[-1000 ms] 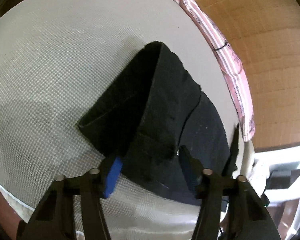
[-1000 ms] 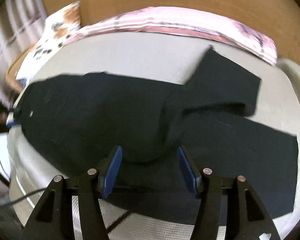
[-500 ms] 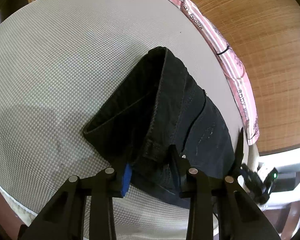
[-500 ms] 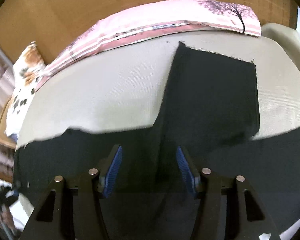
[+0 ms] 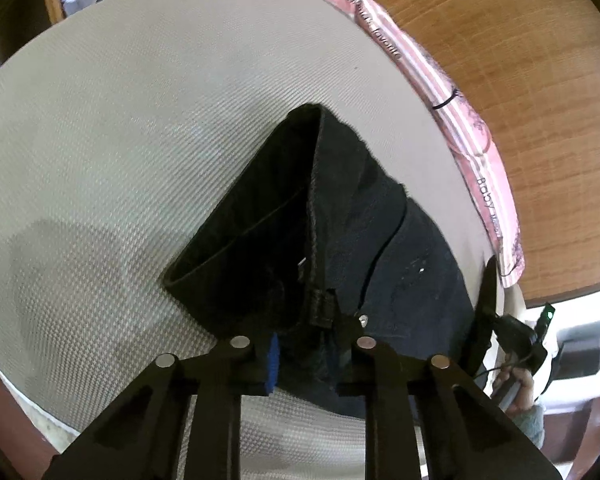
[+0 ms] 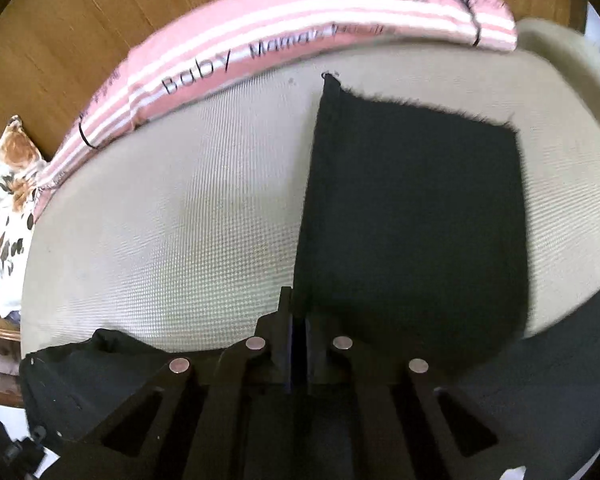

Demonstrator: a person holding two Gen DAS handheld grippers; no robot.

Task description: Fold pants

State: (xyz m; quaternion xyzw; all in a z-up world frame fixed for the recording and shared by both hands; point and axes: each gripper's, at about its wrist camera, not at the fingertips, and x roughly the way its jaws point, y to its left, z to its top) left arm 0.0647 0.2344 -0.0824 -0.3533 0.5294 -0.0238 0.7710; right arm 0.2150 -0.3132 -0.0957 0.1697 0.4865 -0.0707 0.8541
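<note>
Black pants (image 5: 340,216) lie on a grey woven mattress (image 5: 120,128). In the left wrist view the waistband end is lifted into a peak, and my left gripper (image 5: 306,344) is shut on the waistband by a belt loop. In the right wrist view one pant leg (image 6: 412,208) lies flat with its frayed hem toward the far side. My right gripper (image 6: 298,344) is shut on the leg's left edge, jaws almost together. The rest of the pants (image 6: 84,380) lies bunched at the lower left.
A pink striped pillow (image 6: 280,36) lies along the far side against a wooden headboard (image 5: 520,60). A floral pillow (image 6: 14,184) is at the left. The right gripper and the hand holding it show in the left wrist view (image 5: 516,340) past the mattress edge.
Both grippers went from open to shut: the left closed on the waistband, the right on the leg's edge. The right gripper moved forward over the leg.
</note>
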